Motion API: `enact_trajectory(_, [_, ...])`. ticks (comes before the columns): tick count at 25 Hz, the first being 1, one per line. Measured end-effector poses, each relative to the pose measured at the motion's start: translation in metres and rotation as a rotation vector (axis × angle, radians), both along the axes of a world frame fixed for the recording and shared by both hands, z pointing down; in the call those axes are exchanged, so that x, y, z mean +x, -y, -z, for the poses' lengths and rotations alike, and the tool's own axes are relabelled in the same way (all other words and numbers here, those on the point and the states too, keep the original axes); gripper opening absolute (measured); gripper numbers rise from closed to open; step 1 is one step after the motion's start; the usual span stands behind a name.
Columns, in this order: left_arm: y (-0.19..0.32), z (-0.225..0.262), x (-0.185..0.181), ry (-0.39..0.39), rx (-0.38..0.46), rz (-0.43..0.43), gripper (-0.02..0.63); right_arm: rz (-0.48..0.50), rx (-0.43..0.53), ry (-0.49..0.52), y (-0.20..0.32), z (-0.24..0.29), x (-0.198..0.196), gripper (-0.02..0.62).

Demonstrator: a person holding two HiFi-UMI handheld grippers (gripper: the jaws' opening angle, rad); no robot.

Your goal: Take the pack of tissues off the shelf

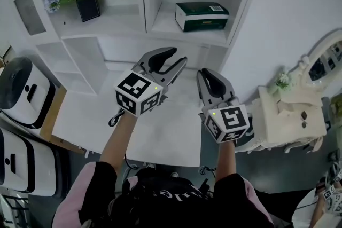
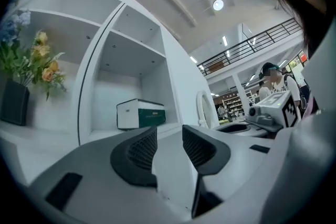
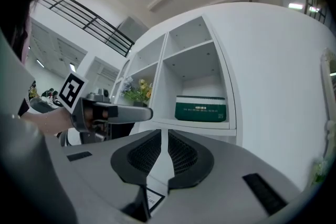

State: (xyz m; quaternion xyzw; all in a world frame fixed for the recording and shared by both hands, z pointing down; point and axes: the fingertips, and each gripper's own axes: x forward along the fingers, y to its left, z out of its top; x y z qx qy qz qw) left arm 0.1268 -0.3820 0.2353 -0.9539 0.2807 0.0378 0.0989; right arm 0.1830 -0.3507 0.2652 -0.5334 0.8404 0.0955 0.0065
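The pack of tissues (image 1: 202, 16), dark green with a white end, lies in the right-hand shelf compartment (image 1: 187, 34). It shows ahead of both grippers, in the left gripper view (image 2: 140, 114) and in the right gripper view (image 3: 200, 108). My left gripper (image 1: 180, 56) hovers over the white table below the shelf, jaws open and empty (image 2: 168, 131). My right gripper (image 1: 206, 73) hangs beside it to the right, jaws shut with nothing between them (image 3: 164, 134). Both are well short of the pack.
A black vase of flowers (image 1: 88, 5) stands in the left compartment. White appliances (image 1: 21, 93) sit at the far left. A cream dressing table with a mirror (image 1: 291, 115) stands to the right. A white table (image 1: 160, 131) lies under the grippers.
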Motion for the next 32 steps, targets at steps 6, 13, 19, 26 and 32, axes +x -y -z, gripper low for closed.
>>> enact_trajectory(6, [0.059,0.027,0.026,0.137,0.057,0.08,0.184,-0.04,0.015,-0.001,0.011,0.018,0.006,0.067])
enact_trajectory(13, [0.104,0.048,0.034,0.081,-0.007,0.145,0.198,-0.095,0.017,0.006,0.014,0.023,0.019,0.067])
enact_trajectory(19, [0.112,0.048,0.03,0.04,0.018,0.192,0.166,-0.128,0.013,-0.004,0.009,0.022,0.028,0.067])
enact_trajectory(26, [0.092,0.047,0.014,0.031,0.026,0.156,0.138,-0.141,0.029,-0.01,0.006,0.024,0.035,0.067])
enact_trajectory(32, [0.069,0.046,-0.009,0.024,0.049,0.125,0.133,-0.132,0.069,-0.005,0.015,0.036,0.036,0.067])
